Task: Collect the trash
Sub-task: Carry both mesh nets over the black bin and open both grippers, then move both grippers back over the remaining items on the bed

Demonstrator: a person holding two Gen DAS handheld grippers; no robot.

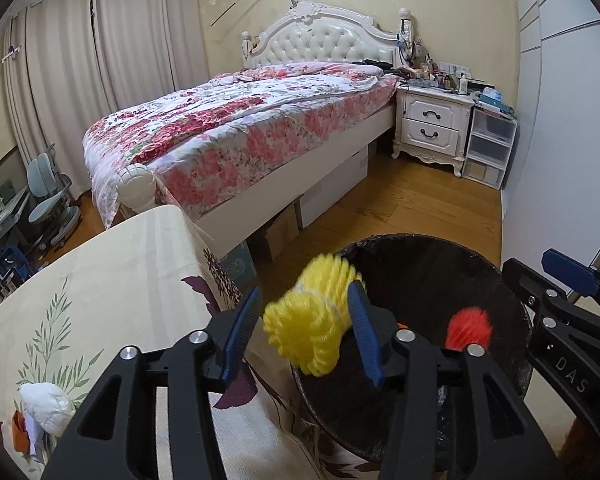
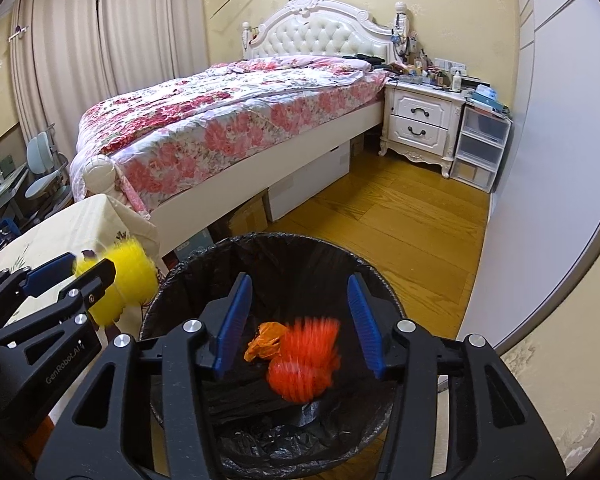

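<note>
Two tongs hang spread over the black-lined trash bin (image 2: 188, 276): left tongs (image 1: 304, 330) around a yellow foam net (image 1: 312, 332), whether pinching it I cannot tell. Only the right view shows the right tongs (image 2: 298, 322) empty, with a blurred red foam net (image 2: 306, 364) and orange wrapper (image 2: 264, 340) inside the bin.

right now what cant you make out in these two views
- Red foam net: motion-blurred in both views; resting or falling, unclear.
- Yellow foam net: blurred; whether the open left gripper touches it is unclear.
- Black-lined bin: bottom hidden by the right gripper.
- White wad: partly hidden in left view.
</note>
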